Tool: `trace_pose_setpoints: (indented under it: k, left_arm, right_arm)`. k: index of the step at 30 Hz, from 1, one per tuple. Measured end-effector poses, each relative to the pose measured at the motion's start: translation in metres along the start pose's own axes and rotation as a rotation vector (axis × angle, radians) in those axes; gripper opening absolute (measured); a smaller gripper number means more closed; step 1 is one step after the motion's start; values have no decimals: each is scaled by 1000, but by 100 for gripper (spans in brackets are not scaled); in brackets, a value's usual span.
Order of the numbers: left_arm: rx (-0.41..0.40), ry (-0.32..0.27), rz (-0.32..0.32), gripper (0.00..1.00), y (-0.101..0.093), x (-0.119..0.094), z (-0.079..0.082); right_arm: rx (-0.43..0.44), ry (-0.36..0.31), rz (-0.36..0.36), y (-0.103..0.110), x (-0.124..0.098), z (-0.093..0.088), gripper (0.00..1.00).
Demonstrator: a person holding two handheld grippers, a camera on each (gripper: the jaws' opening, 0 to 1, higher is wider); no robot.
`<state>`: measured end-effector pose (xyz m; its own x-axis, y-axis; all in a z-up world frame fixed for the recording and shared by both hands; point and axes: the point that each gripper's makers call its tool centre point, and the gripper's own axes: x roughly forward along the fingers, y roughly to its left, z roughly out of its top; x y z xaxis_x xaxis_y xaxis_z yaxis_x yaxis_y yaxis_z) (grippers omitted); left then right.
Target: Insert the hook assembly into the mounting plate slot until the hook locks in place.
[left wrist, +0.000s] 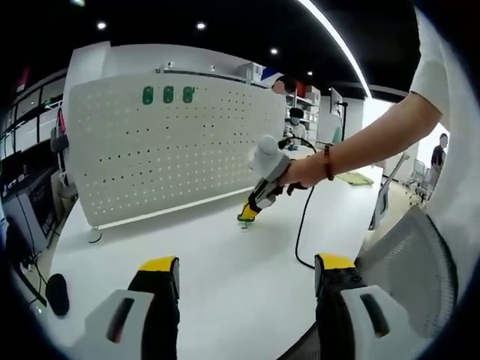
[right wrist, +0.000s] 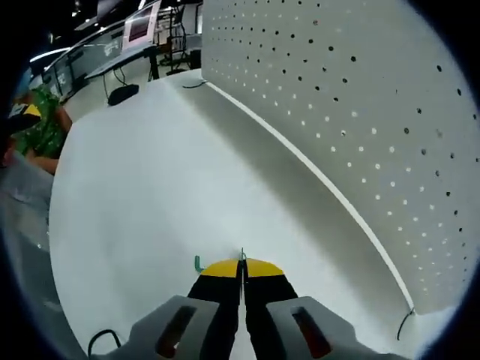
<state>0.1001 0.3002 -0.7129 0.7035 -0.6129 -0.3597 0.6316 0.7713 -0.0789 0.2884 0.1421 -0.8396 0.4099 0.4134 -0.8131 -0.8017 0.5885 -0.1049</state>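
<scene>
Here the white surface (left wrist: 225, 255) spreads wide and bare, with open room on every side of the work. A white pegboard (left wrist: 172, 150) stands upright along its far side, carrying three green hooks (left wrist: 168, 94) near its top edge; in the right gripper view the same pegboard (right wrist: 360, 112) rises just beside the claw's line, its foot running diagonally away.

The right claw (right wrist: 241, 274) has its jaws together, clamped on a small green hook (right wrist: 199, 263) that pokes out to one side of the yellow tips, low against the surface. In the left gripper view the right claw (left wrist: 248, 214) points tip-down near the pegboard's foot. The holes lie up and to the side of it, so the hook must likely rise and turn toward the board.

The left claw (left wrist: 244, 264) has its jaws apart, empty, well back from the board.
</scene>
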Motion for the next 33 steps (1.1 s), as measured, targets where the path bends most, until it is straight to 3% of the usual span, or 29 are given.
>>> trace_pose_setpoints:
  k: [7,11,25,33]
  left_arm:
    - [-4,-14,-17,74,-4,1,3]
    - [-31,-50,-30,73,-7,0,8]
    - [-34,-48,-39,71,-10,1,9]
    - [-26,-55,-38,69,-12,0,10]
  right_arm:
    - [28,-32,1,4,-7,4,0]
    - [78,-88,-3,6,-15,13,0]
    - [158,-159,-4,10,-30,21,0]
    - [283,-241,16,13,-42,30,0]
